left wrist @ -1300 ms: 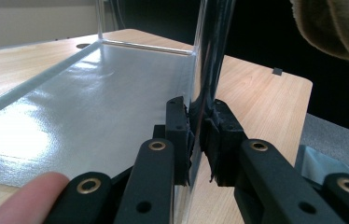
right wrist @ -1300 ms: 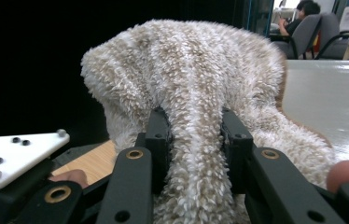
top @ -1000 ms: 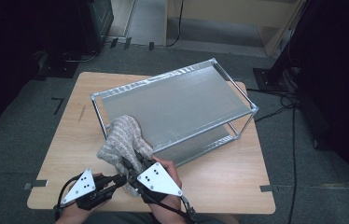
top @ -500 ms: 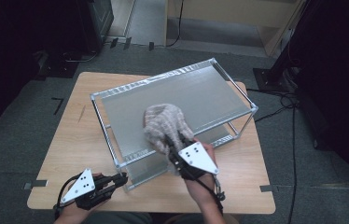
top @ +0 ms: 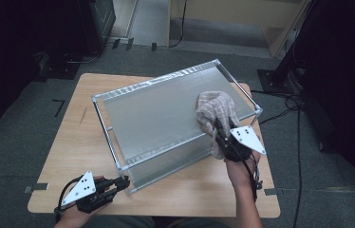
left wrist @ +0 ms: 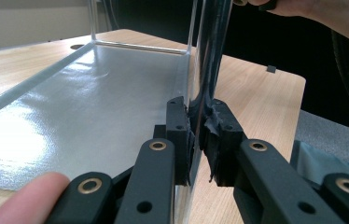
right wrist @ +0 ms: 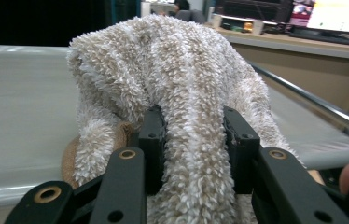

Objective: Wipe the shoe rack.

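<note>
Wiping the rack's top shelf.
Right gripper clamps the towel; left gripper pinches the rack post; next, probably another sweep.

The cloth is beige and fluffy with a faint check; the rack silver-grey, the table light wood, the jaws black.

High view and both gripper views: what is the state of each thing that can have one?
Two-tier metal wire shelf rack: upright on the wooden table, near corner post clamped.
Fluffy beige towel: bunched, draped on the rack's top shelf at its right end.
Left gripper: shut on the rack's post.
Right gripper: shut on the towel.
</note>
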`<state>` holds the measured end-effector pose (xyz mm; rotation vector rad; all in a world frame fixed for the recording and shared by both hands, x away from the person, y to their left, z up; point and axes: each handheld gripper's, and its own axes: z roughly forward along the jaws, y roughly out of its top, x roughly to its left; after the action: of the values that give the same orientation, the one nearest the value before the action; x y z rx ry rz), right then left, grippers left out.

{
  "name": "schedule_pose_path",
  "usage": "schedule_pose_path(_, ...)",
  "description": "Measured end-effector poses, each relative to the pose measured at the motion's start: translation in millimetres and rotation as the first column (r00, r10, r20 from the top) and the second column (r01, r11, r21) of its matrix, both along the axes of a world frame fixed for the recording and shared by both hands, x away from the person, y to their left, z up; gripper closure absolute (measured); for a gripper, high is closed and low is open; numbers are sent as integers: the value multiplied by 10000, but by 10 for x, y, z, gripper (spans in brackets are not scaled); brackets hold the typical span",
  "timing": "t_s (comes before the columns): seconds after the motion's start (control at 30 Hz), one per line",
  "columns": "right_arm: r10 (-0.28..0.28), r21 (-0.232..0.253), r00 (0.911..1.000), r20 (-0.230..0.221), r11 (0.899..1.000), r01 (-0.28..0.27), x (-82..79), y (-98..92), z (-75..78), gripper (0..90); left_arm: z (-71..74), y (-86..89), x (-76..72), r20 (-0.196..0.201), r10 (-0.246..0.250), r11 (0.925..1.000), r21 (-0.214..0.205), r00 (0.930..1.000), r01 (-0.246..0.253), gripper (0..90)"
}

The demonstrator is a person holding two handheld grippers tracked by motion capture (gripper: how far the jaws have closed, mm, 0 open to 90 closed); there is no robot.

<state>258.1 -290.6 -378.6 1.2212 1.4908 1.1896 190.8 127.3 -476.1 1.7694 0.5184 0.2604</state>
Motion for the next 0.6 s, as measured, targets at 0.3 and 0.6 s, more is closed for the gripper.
schedule_pose_path(0.3, -888, 422, 9953, -397, 9950, 905, 175, -374, 45, 627, -5, 14, 7, 22, -19, 10000, -24, 10000, 19, 811)
schedule_pose_path(0.6, -1517, 1139, 9864, -626, 9808, 1581, 247, -698, 43, 662, -6, 26, 14, -17, 45, 10000, -36, 10000, -46, 810)
